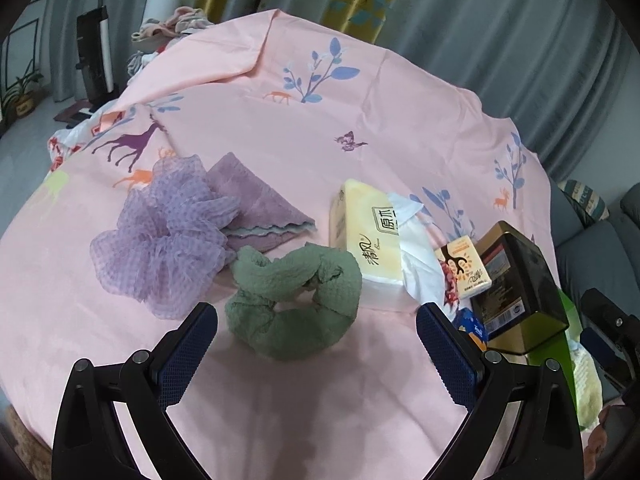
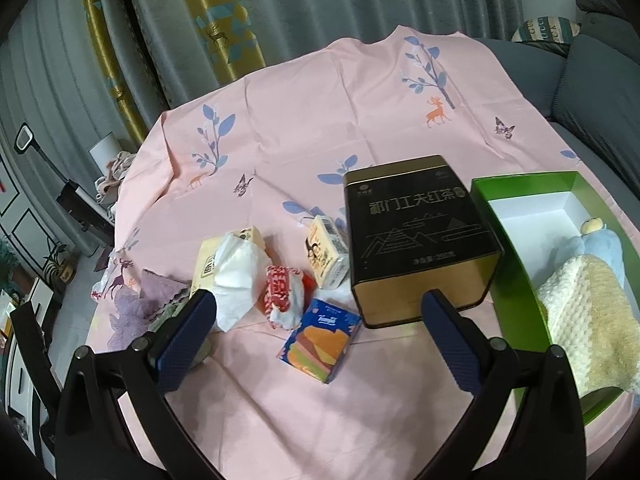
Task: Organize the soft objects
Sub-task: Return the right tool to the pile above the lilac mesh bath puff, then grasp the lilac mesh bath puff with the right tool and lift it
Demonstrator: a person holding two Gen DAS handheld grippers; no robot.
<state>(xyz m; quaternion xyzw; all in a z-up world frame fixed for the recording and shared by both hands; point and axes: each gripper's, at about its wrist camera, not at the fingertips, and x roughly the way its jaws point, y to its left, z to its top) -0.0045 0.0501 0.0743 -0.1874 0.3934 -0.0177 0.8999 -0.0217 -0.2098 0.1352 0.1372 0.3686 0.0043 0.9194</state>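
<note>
Hovering spread-jawed over the green scrunchie on the pink-clothed bench, the left gripper seems lined up to pinch it, while the right gripper waits wide and empty near the green box.

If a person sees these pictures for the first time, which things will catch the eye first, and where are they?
The green scrunchie lies just ahead of the open left gripper on the pink cloth, with the frilly purple scrunchie to its left. In the right view, the dark tea tin stands in the middle, beside a green box on the right that holds a cream towel.
</note>
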